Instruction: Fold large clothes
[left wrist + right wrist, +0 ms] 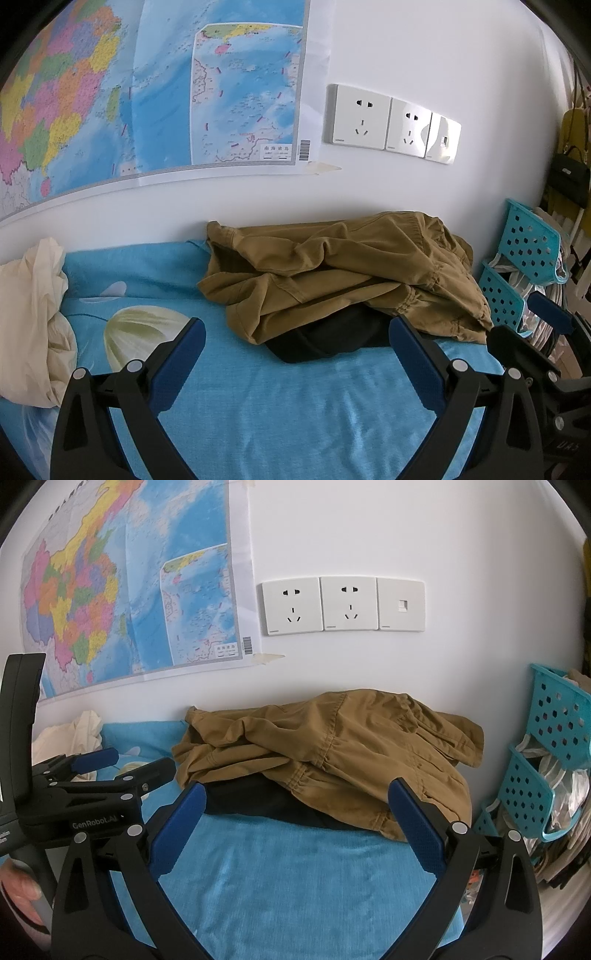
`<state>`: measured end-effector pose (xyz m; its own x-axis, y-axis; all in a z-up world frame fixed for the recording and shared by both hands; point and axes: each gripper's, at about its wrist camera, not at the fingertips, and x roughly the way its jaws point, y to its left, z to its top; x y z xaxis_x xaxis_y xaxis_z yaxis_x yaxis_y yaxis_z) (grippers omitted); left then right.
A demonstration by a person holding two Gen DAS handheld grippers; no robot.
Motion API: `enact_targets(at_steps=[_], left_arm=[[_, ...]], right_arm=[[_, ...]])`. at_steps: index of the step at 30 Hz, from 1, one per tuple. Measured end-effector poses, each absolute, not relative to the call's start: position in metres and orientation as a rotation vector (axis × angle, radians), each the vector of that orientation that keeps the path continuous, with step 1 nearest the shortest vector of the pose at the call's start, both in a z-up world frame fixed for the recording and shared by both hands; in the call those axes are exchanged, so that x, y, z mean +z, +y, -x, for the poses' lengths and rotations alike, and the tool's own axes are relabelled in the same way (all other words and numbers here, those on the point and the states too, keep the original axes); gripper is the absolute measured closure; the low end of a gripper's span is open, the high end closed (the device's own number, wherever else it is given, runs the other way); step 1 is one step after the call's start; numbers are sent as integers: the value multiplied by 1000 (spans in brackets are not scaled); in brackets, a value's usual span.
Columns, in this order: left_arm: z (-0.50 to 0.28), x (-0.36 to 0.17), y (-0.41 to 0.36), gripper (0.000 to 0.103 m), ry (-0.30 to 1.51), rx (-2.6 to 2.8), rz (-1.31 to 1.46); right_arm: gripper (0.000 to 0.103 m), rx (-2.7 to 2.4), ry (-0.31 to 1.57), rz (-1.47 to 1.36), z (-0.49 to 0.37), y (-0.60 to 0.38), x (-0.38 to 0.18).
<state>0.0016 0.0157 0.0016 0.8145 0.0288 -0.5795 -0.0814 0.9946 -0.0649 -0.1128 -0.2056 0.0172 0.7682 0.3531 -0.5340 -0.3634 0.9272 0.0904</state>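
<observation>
Clothes lie heaped against the wall: a crumpled tan garment sits on top of a black one, on a blue sheet below the sockets. Left of the tan garment, a cream cloth is bunched at the sheet's edge; right of it stand teal baskets. A map hangs above and left of the heap.

The left gripper hovers just short of the tan garment with its fingers spread wide and nothing between them. The right gripper is also spread wide and empty, facing the same heap from close by.

Folding has not begun, I judge; this is the reach for the first piece. The next move calls for pinching the tan garment at two separate edges, lifting it clear of the black one, and laying it flat on the bare sheet nearer than the heap.
</observation>
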Motion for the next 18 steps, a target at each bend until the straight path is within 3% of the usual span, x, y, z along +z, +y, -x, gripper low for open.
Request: enact_targets(at_steps=[18], left_arm=[[-3, 0, 19, 7, 627, 64, 96]], right_arm=[[5, 396, 575, 41, 109, -197, 16]])
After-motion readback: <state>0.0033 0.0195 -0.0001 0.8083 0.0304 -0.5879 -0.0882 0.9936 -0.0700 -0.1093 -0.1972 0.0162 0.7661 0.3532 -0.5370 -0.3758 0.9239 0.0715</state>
